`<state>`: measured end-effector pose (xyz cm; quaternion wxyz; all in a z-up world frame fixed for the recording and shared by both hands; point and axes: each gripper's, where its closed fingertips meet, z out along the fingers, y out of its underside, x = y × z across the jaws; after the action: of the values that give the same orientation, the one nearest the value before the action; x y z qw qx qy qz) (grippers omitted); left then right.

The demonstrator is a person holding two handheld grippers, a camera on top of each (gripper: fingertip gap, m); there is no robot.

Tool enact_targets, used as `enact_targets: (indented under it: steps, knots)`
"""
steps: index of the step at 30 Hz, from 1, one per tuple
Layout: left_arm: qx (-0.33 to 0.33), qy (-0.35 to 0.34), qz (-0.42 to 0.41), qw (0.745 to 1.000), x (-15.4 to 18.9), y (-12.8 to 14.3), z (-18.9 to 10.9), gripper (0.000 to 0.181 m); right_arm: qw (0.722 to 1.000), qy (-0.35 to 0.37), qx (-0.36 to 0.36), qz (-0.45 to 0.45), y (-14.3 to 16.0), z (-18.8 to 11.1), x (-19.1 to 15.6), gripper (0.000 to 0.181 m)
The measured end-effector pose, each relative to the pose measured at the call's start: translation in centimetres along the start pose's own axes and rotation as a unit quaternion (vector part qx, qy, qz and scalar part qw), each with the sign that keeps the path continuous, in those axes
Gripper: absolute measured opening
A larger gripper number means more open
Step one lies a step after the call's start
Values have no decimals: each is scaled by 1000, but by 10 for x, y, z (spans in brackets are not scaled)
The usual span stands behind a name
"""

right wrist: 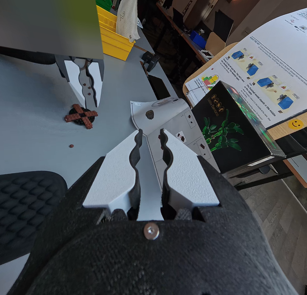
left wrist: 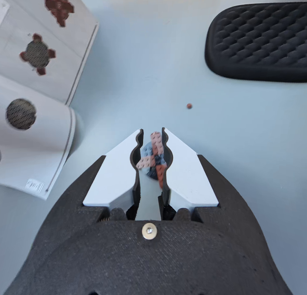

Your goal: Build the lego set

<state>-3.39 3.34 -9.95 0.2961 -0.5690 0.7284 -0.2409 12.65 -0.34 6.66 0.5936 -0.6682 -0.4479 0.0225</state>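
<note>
A: Left gripper (left wrist: 152, 129)?
B: Hanging just over the round black lego plate with a reddish-brown cross of plates (right wrist: 81, 115) on the grey table (right wrist: 33, 137); jaws narrowly parted, holding nothing.
A: Right gripper (right wrist: 151, 130)?
B: Raised, parted a little, empty; open white instruction booklet (right wrist: 166, 120) lying beyond, at 12 o'clock.
A: Loose pieces?
B: Small round reddish-brown stud (right wrist: 71, 145) at 7 o'clock of the cross, well apart. Black quilted pad (left wrist: 259, 42) at 2 o'clock in the left wrist view. Black set box with green plant picture (right wrist: 232, 129) at 3 o'clock of the booklet.
</note>
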Motion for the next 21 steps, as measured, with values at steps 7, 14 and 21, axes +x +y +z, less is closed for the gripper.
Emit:
enact_targets:
  steps: [7, 14, 21]
  knots:
    - [-38, -40, -63, 996, -45, 91, -51, 22, 1000, -12, -3, 0, 1, 10, -4, 21]
    - [-104, -30, -42, 993, -36, 119, -41, 17, 999, -35, -23, 1, 8, 24, -13, 21]
    - [-111, -17, -62, 992, -35, 127, -35, 9, 999, -40, -21, 1, 8, 26, -14, 21]
